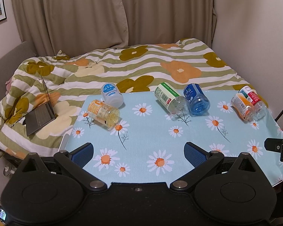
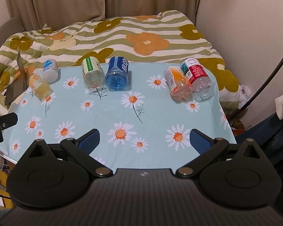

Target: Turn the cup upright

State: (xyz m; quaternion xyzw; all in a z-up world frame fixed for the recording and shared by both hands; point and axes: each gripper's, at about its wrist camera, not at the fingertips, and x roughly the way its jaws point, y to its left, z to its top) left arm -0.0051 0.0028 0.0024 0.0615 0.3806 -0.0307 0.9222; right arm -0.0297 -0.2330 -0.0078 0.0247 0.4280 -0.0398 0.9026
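Note:
Several plastic cups cut from bottles lie on their sides along the far edge of a daisy-print table: a yellow one, a white one, a green-label one, a blue one, an orange one and a red-label one. My left gripper is open and empty over the near table. My right gripper is open and empty too.
A bed with a flowered striped quilt lies behind the table. An open laptop rests on the quilt at left. Curtains hang behind. A black cable runs along the right wall.

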